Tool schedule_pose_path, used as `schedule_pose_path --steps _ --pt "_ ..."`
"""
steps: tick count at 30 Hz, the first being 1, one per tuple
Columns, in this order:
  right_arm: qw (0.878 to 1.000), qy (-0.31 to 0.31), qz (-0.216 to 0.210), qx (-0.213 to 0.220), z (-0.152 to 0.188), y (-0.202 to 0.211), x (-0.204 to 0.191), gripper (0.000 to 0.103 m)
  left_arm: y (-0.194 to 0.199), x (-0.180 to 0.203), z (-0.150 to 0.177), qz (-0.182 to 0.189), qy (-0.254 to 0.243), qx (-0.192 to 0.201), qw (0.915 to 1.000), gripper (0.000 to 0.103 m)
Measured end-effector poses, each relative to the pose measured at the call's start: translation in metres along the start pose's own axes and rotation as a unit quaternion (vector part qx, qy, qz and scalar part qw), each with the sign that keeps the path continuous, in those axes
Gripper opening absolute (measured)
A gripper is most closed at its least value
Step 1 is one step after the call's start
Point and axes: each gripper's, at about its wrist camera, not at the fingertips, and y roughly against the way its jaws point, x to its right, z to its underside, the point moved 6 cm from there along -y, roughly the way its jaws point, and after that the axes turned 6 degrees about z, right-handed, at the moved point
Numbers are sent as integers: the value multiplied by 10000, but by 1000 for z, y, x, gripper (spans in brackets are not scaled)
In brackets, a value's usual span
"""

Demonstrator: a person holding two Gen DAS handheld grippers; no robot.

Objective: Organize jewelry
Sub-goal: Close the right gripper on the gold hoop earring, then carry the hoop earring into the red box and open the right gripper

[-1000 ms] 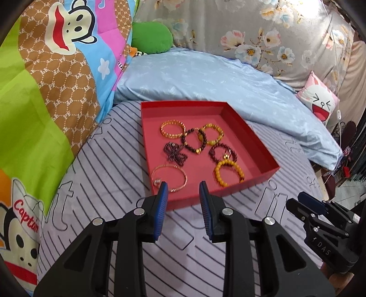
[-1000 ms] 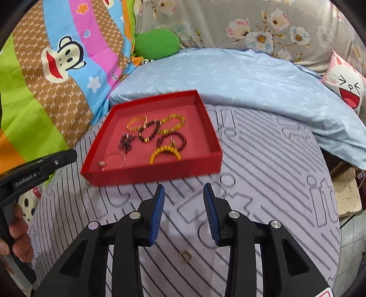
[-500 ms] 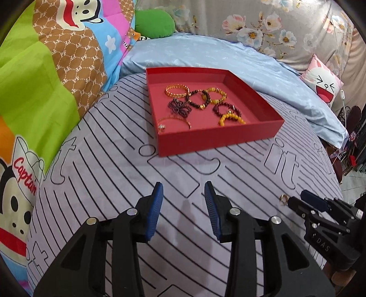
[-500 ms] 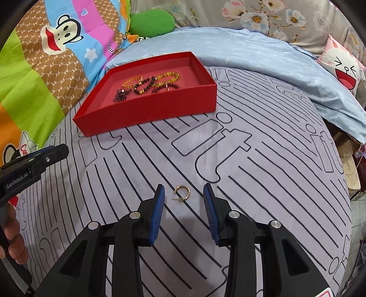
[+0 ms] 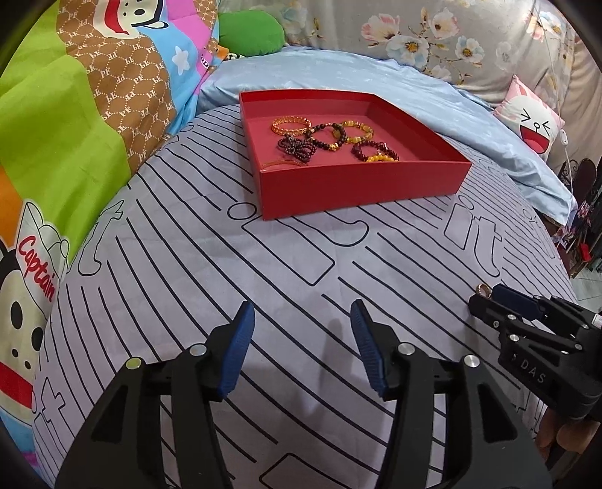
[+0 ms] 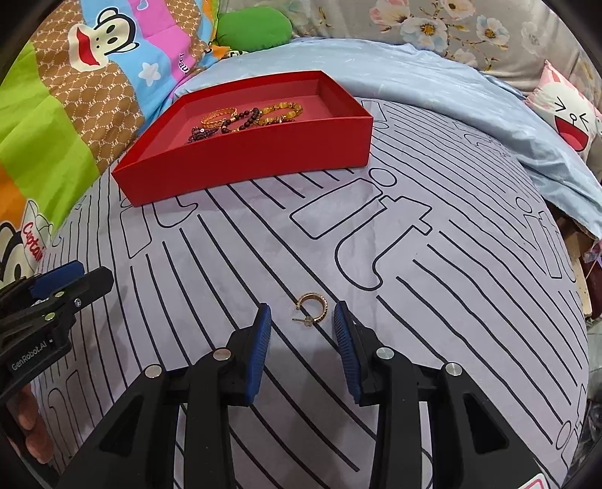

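A small gold hoop earring [image 6: 311, 308] lies on the grey line-patterned bedsheet [image 6: 432, 301], low between the parted blue-padded fingers [image 6: 260, 350] of the right gripper [image 6: 300, 333]; neither pad touches it, and it sits nearer the right-hand pad. From the left wrist view the same earring [image 5: 482, 290] peeks out just beyond the tip of the right gripper [image 5: 489, 304], at the far right of the bed.

The left gripper [image 5: 301, 342] hangs over bare sheet with its fingers [image 5: 237, 353] spread wide and nothing between them, well apart from the earring.

Farther up the bed sits a shallow red box [image 6: 240, 158], also seen from the left wrist view [image 5: 361, 184]. Inside lie several bracelets: a gold bangle [image 5: 291, 125], dark beaded bracelets [image 5: 327, 137], and amber-yellow beaded ones [image 6: 280, 112], clustered and partly overlapping. Behind the box are a pale blue duvet [image 6: 395, 67], a green cushion [image 6: 254, 32], a cartoon-monkey blanket [image 5: 56, 131] at left and a white cat-face pillow [image 6: 568, 113] at right.
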Motion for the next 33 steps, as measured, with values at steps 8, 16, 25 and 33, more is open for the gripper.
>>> schedule_pose_path --steps 8,16,25,33 --pt "10000 -6 36 9 -4 -3 0 16 -11 1 6 -153 -137 -65 9998 50" --pt "9999 -98 -50 -9 -3 -1 1 16 -16 1 7 2 -64 -86 9999 45" --pt "9997 -117 -211 1 -3 6 -7 16 -14 -2 6 310 110 -130 9994 20" --pt "9994 -83 -347 20 -4 11 -15 16 -13 3 7 467 84 -163 9987 9"
